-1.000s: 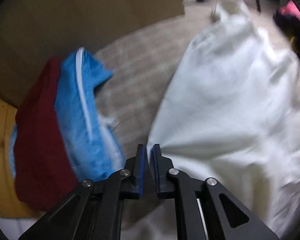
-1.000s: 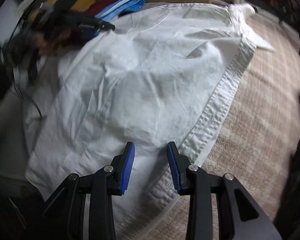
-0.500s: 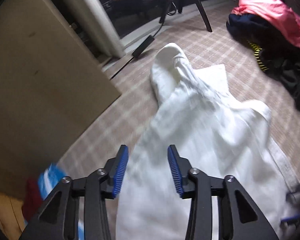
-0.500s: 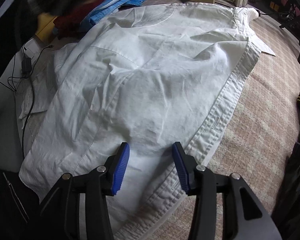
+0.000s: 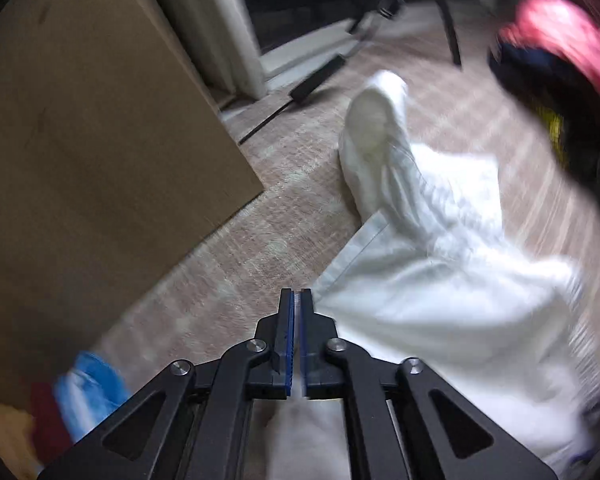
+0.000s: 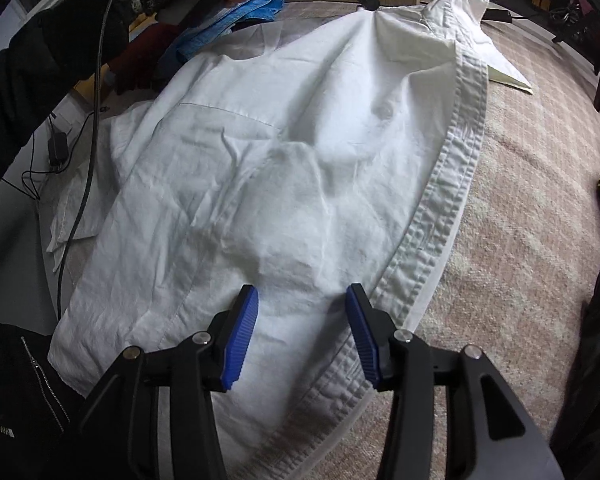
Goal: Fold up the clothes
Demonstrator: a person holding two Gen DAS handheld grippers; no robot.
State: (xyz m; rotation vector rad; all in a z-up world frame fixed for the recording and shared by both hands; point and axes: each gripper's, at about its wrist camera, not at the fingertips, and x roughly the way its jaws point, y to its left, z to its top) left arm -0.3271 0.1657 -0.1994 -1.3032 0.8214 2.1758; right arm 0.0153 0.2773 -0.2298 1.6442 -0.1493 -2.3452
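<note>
The white shirt [image 6: 284, 168] is lying spread on the checked rug [image 6: 532, 208], the left claw [image 5: 297, 336] has just been closing and is pinching its far shoulder, and the right claw [image 6: 302, 332], spread over the near hem, should be pinching before both are lifting together.

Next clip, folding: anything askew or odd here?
Yes. The white cotton shirt lies rumpled, its collar bunched and one corner tented up where the left gripper pinches it. The right gripper hovers open.

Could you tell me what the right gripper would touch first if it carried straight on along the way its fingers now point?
Most likely the white shirt: the open right gripper points steeply down over its rumpled cloth, just inside the button placket. Nothing shows between them, though depth is unclear.
</note>
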